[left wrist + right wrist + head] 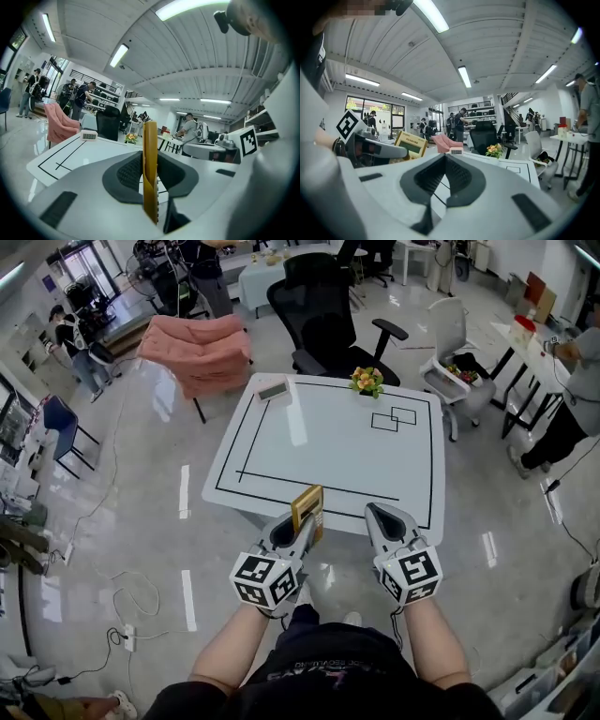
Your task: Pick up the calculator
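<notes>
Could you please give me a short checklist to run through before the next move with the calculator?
1. Calculator clamped in the left hand-held gripper: ok, it stands on edge with a pad on each face.
2. Calculator lifted off the table: ok, it is held at the near edge.
3. Grip firm enough not to slip: cannot tell.
4. Right hand-held gripper free: ok, jaws together, nothing between them.
5. Bare table area ahead: ok, the small clock and flowers sit at the far edge.
</notes>
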The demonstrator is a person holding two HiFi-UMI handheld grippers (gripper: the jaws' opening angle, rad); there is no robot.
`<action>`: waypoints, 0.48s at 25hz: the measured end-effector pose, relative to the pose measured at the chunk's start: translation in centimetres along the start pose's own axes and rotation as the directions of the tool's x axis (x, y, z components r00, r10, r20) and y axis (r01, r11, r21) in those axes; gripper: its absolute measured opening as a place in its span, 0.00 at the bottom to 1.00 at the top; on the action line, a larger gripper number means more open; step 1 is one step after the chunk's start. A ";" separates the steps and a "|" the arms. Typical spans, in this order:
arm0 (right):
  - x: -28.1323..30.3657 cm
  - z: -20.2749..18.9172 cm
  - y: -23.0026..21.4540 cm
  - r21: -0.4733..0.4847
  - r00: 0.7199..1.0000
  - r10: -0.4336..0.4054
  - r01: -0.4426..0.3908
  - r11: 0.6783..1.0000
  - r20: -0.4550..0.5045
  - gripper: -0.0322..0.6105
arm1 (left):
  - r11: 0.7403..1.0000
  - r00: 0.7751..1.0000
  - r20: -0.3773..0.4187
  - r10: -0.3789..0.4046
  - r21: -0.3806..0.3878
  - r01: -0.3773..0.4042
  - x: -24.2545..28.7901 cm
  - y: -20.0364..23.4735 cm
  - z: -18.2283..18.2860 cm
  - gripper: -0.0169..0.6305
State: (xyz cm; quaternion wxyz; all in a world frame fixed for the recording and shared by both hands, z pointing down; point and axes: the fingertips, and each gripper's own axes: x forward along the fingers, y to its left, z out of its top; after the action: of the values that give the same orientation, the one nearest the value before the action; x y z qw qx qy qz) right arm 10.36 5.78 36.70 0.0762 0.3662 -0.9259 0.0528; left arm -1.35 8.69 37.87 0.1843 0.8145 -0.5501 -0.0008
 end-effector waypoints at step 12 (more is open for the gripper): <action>-5.0 -1.6 1.2 -0.007 0.996 0.093 -0.093 0.996 0.014 0.05 | 0.996 0.996 0.025 0.085 -0.008 -0.085 -3.6 -5.0 -3.0 0.15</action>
State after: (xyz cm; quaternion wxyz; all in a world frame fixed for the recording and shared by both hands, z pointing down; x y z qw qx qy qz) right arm 13.34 10.24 37.29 0.0683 0.3228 -0.9426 0.0509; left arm 2.33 14.50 38.38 0.1799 0.7898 -0.5863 -0.0050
